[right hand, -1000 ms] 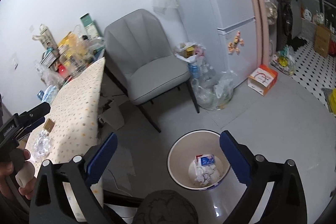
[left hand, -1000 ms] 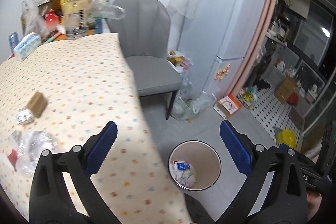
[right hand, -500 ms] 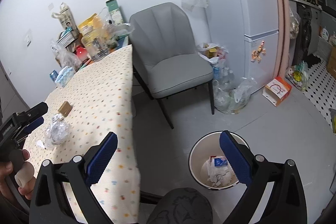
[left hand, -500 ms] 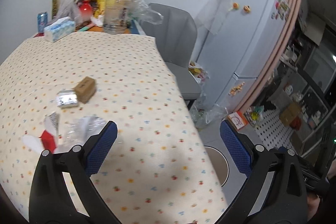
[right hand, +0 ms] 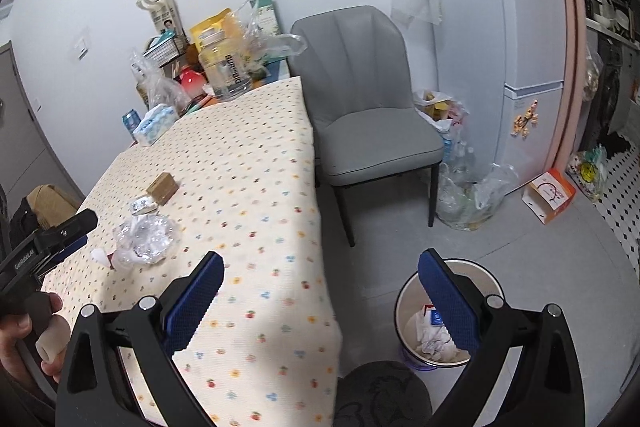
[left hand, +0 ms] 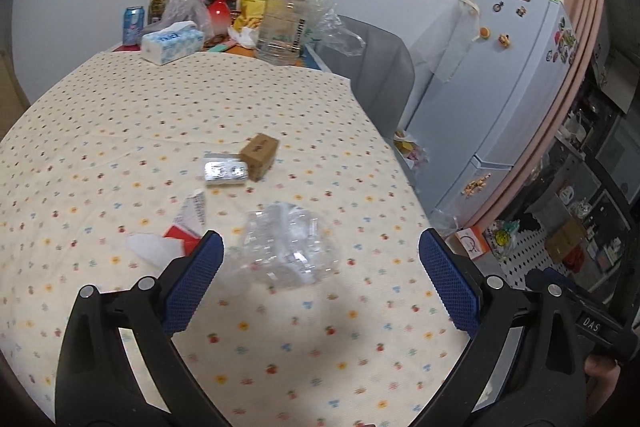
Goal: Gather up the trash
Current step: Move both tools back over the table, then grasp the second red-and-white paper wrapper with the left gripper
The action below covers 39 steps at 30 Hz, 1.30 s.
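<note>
The left tool [left hand: 320,267], released and empty, has swung from above the round white waste bin [right hand: 404,307] to the dotted tabletop [left hand: 200,107], framing the crumpled clear plastic wrapper [left hand: 288,247]; probably its next pickup. Right of the wrapper, the right tool [right hand: 320,287] hangs released, beside the bin.

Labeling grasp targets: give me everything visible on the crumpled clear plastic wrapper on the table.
The crumpled clear plastic wrapper is a transparent, glossy, wrinkled film bunched into a loose low mound. It lies on the dotted cream tablecloth, in front of the open left gripper, which does not touch it. A red-and-white paper scrap lies just beside it; contact there is unclear. The silver foil packet and small brown cardboard box sit farther back, apart. In the right wrist view it lies near the table's left side.
</note>
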Motion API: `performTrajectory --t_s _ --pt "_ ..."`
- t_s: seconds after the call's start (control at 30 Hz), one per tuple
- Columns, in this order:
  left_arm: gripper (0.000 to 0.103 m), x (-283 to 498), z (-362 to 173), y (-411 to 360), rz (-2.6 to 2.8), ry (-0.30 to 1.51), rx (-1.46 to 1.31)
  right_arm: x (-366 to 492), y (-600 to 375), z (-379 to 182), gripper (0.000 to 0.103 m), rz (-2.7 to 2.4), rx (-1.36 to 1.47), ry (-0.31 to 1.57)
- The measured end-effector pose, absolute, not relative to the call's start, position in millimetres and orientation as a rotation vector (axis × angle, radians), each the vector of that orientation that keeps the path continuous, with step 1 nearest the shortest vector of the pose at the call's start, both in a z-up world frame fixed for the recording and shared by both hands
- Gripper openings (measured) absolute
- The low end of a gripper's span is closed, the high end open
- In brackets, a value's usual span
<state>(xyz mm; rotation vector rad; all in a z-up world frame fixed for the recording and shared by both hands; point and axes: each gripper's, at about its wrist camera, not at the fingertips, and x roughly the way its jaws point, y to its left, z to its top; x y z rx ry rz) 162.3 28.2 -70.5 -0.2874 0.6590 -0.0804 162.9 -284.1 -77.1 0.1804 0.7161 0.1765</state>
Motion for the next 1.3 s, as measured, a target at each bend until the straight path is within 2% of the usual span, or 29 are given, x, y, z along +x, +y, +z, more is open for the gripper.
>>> performTrajectory --t_s 0.63,1.17,1.23,1.3 --pt "0.097 137 -103 113 0.074 0.706 -0.328 180 -225 -82 0.095 0.299 0.149 0.725" --pt "0.097 165 -128 127 0.089 0.768 -0.365 193 -207 -91 0.095 0.341 0.134 0.763" --pt "0.093 170 -131 124 0.094 0.779 -0.36 195 -208 -92 0.095 0.34 0.139 0.766" --pt "0.082 175 -134 123 0.098 0.798 -0.368 196 -209 -91 0.095 0.34 0.141 0.764"
